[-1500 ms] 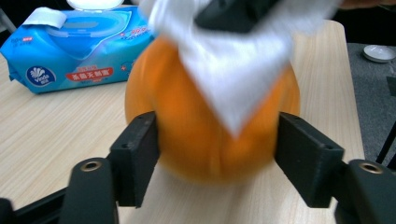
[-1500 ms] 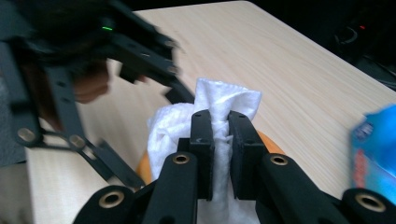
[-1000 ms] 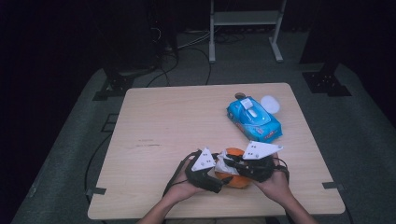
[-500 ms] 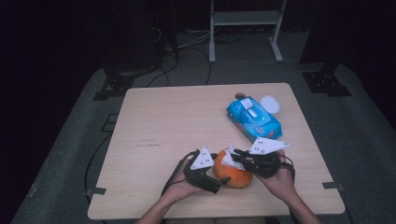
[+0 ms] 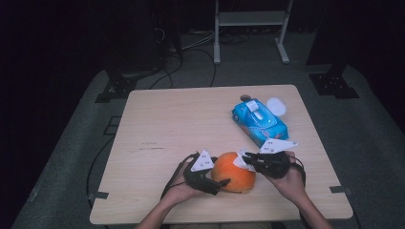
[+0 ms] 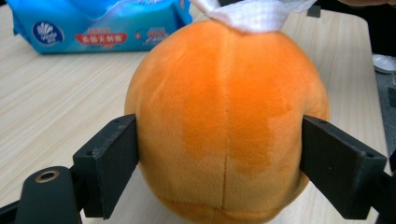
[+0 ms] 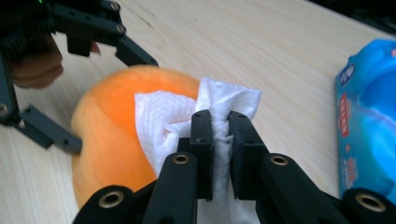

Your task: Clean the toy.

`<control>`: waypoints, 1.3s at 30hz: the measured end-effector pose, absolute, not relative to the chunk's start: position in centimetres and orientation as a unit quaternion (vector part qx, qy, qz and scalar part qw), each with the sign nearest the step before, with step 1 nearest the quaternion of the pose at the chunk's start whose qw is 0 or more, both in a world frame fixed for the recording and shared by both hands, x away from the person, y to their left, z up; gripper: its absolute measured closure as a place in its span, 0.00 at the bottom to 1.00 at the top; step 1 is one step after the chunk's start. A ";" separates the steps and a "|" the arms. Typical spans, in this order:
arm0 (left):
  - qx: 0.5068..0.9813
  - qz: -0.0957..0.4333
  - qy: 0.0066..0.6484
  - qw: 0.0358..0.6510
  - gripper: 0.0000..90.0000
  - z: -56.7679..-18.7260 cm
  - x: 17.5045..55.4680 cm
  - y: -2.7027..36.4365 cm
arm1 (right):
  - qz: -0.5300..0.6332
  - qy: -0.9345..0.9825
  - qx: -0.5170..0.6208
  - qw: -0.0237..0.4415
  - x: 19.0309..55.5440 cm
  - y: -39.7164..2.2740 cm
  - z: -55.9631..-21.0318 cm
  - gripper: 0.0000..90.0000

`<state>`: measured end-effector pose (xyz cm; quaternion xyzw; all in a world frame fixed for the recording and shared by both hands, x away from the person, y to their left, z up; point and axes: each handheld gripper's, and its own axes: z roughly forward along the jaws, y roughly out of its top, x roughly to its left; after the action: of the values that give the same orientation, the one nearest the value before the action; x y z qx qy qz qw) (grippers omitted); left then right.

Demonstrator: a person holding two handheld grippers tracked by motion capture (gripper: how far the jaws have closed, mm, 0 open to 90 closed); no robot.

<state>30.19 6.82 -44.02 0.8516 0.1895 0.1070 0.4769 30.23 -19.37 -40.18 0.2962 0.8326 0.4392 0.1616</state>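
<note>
Left gripper view shows the left gripper (image 6: 219, 154) clasping the orange plush ball (image 6: 224, 121) with both jaws on its sides; its jaws have just been closing a little. The right gripper (image 7: 219, 126) pinches a white wipe (image 7: 159, 116) against the ball. The ball lies on the table (image 5: 167, 119) near its near edge — a hard rub could squeeze it out and roll it off. Far and left there is free room; the blue wipe pack (image 5: 260, 121) stands at far right.
</note>
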 end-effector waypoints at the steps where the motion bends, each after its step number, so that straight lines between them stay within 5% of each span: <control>1: 0.852 0.103 0.192 0.476 0.17 -44.0 30.3 7.0 | 0.441 0.832 0.298 0.157 30.3 -19.4 -40.3 0.89; 18: 0.855 0.115 0.159 0.481 0.12 -43.7 29.6 6.3 | 0.440 0.854 0.229 0.158 27.9 -14.7 -39.8 0.89; 24: 0.858 0.114 0.160 0.474 0.21 -43.9 30.0 6.9 | 0.429 0.849 0.257 0.172 29.1 -17.0 -40.0 0.89; 39: 0.859 0.107 0.138 0.481 0.18 -43.2 30.0 7.0 | 0.435 0.852 0.253 0.142 28.3 -16.3 -40.4 0.89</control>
<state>30.02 7.05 -43.23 0.8590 0.1378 0.1075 0.4813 28.34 -16.30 -40.41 0.2535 0.8522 0.4351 0.1418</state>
